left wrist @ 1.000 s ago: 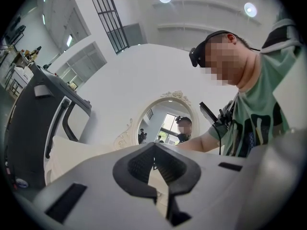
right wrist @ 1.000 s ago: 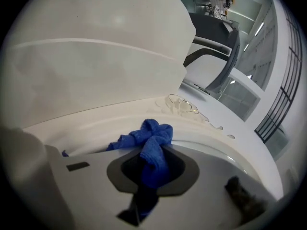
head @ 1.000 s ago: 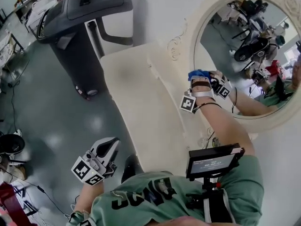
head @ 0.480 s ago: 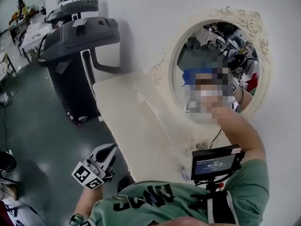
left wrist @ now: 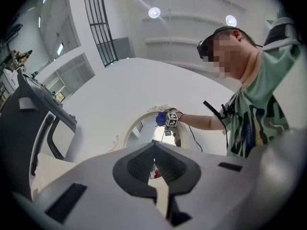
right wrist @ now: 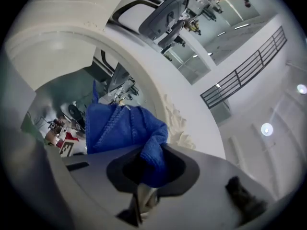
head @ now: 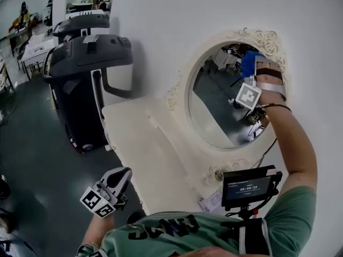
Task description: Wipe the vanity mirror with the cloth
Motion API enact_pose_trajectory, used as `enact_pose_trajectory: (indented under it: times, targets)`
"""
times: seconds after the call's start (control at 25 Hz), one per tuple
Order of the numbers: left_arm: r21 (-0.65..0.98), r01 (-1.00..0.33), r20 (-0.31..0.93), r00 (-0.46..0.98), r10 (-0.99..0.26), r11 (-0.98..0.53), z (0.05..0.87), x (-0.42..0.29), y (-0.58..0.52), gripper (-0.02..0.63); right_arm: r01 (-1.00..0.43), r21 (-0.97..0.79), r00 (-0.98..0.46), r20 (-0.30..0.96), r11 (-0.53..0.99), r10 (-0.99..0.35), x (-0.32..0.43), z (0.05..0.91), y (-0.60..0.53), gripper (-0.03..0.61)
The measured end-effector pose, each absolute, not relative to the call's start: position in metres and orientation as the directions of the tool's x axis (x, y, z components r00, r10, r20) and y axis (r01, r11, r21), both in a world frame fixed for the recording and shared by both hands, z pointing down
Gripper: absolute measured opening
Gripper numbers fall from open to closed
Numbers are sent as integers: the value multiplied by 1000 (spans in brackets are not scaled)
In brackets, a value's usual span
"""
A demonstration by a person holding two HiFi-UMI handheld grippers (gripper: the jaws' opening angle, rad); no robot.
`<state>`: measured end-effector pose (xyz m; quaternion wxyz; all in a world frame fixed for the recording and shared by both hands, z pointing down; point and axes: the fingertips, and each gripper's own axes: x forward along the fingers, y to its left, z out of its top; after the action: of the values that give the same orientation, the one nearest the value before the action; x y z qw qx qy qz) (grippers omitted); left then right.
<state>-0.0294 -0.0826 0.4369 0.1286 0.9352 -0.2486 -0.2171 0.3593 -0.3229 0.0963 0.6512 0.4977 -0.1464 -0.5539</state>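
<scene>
An oval vanity mirror (head: 214, 111) in an ornate cream frame (head: 177, 92) hangs on the white wall. My right gripper (head: 256, 68) is raised to the glass's upper right, shut on a blue cloth (head: 249, 60) that presses against the mirror near the frame's top. In the right gripper view the cloth (right wrist: 122, 128) bunches out of the jaws against the glass (right wrist: 62, 99). My left gripper (head: 124, 171) hangs low at the left, shut and holding nothing, away from the mirror. The left gripper view shows the mirror (left wrist: 144, 128) and the cloth (left wrist: 160, 119) from below.
A cream vanity top (head: 150, 138) juts out below the mirror. A dark grey machine (head: 88, 58) stands to its left on the grey floor (head: 32, 143). A small monitor (head: 251, 185) is mounted at the person's chest.
My right gripper has carried the blue cloth from the mirror's lower left edge up to its upper right. The left gripper has stayed low.
</scene>
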Motion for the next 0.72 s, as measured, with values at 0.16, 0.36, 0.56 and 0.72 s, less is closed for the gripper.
enact_pose_trajectory:
  times: [0.16,0.36,0.56,0.72]
  targets:
    - [344,-405,-350,782,-516,-847,436,-30,-84,11,583,800,357,-408,-141,-840,370,89,-328,44]
    - [342,-405,-354,780,-516,-848,436,-31,-86,11,656,755,480,-437,-20,-761,389,82,-324,43]
    - [348,-410,-349,778,-523,-843,438,-28,-90,11,618,779,428,-443,-102,-788,376,85,-333,43]
    - [362,-394,-327,795,-511,-845,441,-19,-88,11,608,792,420,-375,-49,-826,371,134,-338,43]
